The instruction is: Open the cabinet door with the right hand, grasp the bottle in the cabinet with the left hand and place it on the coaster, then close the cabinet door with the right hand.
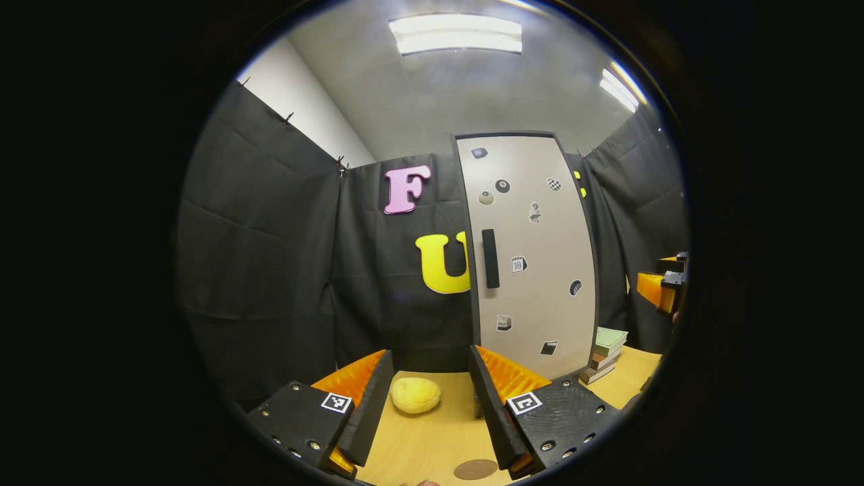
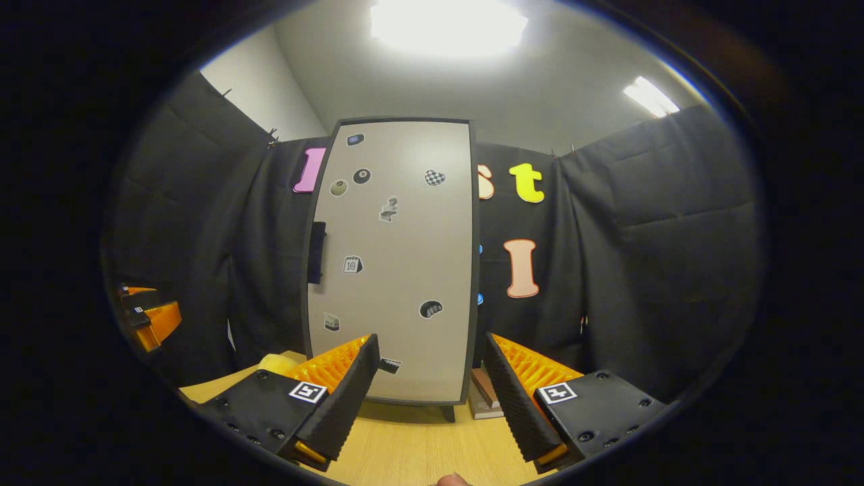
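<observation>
Tall pale-grey cabinet door with small stickers [image 2: 391, 263] stands shut, upright near the far edge of the light wooden table [image 2: 418, 445]. Its black vertical bar handle [image 2: 316, 253] sits on the door's left edge, long axis up-and-down — so the hinge is judged to lie on the right.

Right claw [image 2: 430, 378] is open, holding nothing, facing the door front-on and apart from it. The handle lies up and to the left of it. Judgement: the right claw is the nearer one and must rise and shift left to take the bar across its width.

Left claw [image 1: 430, 391] is also open and empty, set farther left; the handle [image 1: 490, 258] shows just right of its centre line. The bottle is behind the closed door, so not visible.

Around: soft yellow rounded lump [image 1: 415, 395] on the table between the left claw's fingers' line of sight, round brown coaster [image 1: 475, 469] at the near edge, stack of books [image 1: 606, 352] beside the cabinet's right side. Nothing stands between right claw and handle.
</observation>
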`<move>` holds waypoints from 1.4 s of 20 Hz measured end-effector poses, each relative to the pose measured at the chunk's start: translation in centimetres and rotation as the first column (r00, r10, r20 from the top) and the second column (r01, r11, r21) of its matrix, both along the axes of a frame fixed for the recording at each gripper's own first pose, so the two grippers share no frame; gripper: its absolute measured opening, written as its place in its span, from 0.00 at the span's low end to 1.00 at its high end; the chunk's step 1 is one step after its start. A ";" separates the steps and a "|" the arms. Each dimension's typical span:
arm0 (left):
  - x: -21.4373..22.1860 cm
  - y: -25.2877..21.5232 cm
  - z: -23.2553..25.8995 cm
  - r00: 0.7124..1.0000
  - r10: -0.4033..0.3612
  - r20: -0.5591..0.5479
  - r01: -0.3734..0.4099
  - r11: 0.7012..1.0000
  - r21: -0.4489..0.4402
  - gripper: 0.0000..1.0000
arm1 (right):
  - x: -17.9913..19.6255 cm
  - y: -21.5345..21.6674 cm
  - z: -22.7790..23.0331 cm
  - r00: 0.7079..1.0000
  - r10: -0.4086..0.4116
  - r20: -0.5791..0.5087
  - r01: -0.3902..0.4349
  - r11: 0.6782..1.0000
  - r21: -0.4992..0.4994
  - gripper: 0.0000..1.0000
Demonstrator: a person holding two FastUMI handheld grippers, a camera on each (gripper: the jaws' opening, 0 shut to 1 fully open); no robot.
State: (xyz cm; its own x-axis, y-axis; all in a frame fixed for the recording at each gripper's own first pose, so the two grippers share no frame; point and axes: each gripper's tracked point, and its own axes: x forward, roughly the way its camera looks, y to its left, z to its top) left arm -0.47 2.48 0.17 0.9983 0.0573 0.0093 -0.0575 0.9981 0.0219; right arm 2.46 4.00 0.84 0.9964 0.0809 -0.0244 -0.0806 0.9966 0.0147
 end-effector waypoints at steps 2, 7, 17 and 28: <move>-0.2 0.8 0.0 1.000 0.017 0.001 -0.017 1.000 0.005 0.65 | 1.0 1.2 0.9 1.000 0.022 0.006 -0.022 1.000 0.012 0.97; -0.9 3.5 -0.3 0.998 0.068 0.000 -0.068 0.998 0.018 0.65 | 4.0 5.4 3.5 0.994 0.099 0.036 -0.100 0.994 0.034 0.98; -3.5 10.3 -2.0 0.977 0.210 -0.038 -0.208 0.977 0.037 0.65 | 10.2 13.7 6.1 0.979 0.201 0.028 -0.202 0.977 0.069 0.98; -5.9 16.9 -3.8 0.935 0.346 -0.082 -0.344 0.938 0.038 0.65 | 17.0 20.3 8.4 0.975 0.220 0.025 -0.221 0.975 0.029 0.98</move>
